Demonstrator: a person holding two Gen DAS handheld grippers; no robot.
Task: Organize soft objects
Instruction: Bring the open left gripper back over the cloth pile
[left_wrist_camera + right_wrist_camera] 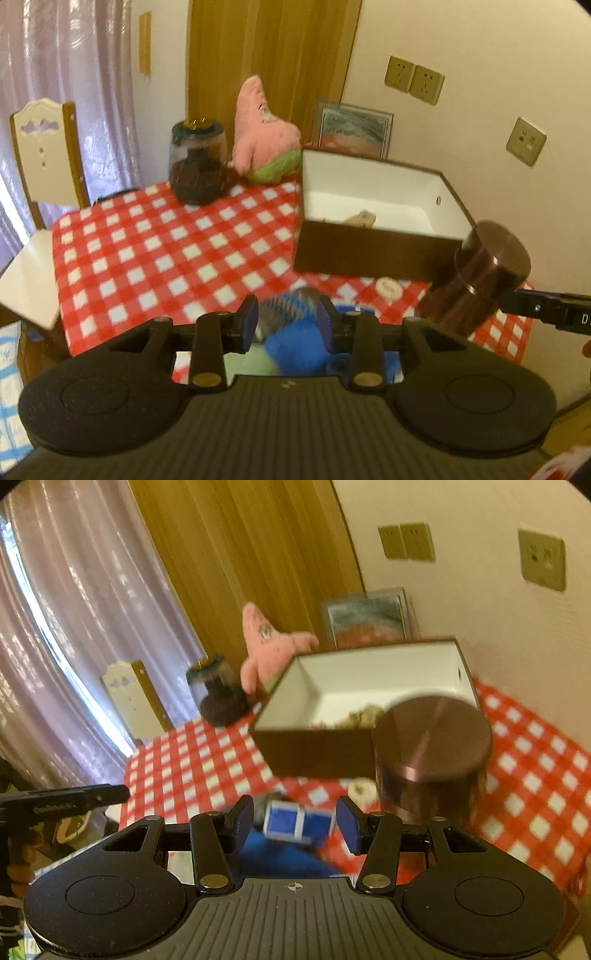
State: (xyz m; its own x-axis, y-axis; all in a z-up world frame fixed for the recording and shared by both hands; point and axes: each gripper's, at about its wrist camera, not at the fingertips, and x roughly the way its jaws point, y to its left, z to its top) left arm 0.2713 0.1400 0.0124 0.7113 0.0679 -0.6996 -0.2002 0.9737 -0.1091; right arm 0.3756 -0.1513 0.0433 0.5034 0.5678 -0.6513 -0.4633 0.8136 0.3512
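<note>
A blue-and-grey soft toy (291,332) lies between the left gripper (286,323) pads, whether pinched cannot be told; the right gripper (295,821) stands apart over a blue-and-white box (299,821). The next move likely calls for carrying the toy to the white-lined brown box (373,254) at one o'clock.

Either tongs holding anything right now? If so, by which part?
Nothing looks held. The blue striped soft thing shows between the pads of the right tongs with gaps on both sides; the left tongs only frame it, blurred.
</note>
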